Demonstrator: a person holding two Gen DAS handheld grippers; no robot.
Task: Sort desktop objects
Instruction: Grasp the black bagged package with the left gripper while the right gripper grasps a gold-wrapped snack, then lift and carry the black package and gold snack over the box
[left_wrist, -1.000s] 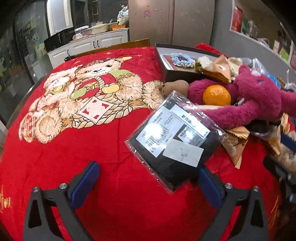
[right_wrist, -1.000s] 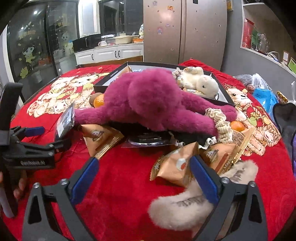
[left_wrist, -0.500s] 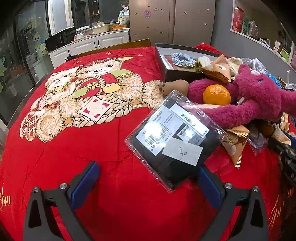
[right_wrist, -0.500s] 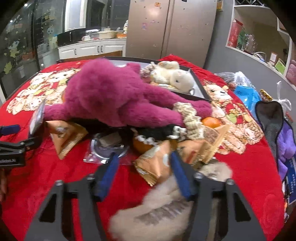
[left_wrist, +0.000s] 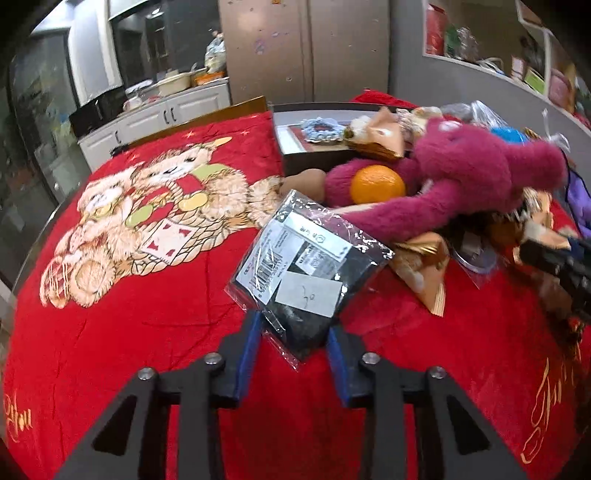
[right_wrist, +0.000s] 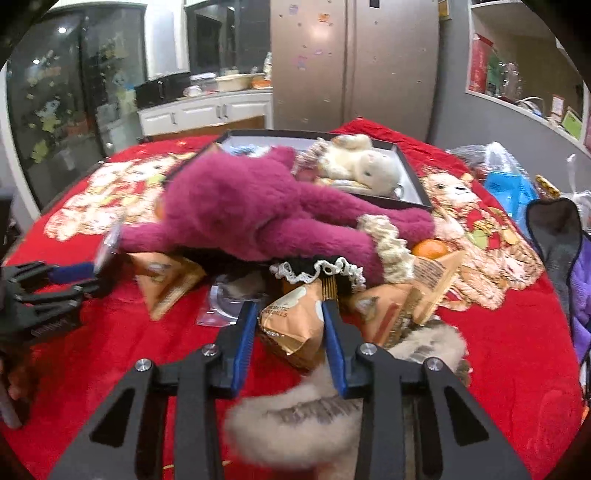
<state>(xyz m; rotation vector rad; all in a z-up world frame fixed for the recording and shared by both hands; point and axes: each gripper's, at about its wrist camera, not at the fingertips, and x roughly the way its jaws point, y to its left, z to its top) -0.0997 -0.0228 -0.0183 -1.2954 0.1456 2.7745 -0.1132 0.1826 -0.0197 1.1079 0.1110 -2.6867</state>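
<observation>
Both grippers' jaws have just been closing: the left gripper (left_wrist: 291, 328) now pinches the clear packet (left_wrist: 306, 273) at lower centre, the right gripper (right_wrist: 290, 325) clamps an orange snack bag (right_wrist: 291, 325) at centre. Lifting toward the black box (right_wrist: 413, 184) seems next.

Counted on the red cloth: one magenta plush toy (right_wrist: 251, 214), one cream plush toy (right_wrist: 364, 166), two oranges, the left (left_wrist: 376, 183) and the right (right_wrist: 428, 248); four tan snack packets visible; one bagged dark item (left_wrist: 306, 269); one dark box (right_wrist: 413, 173), far side; two grippers.
</observation>
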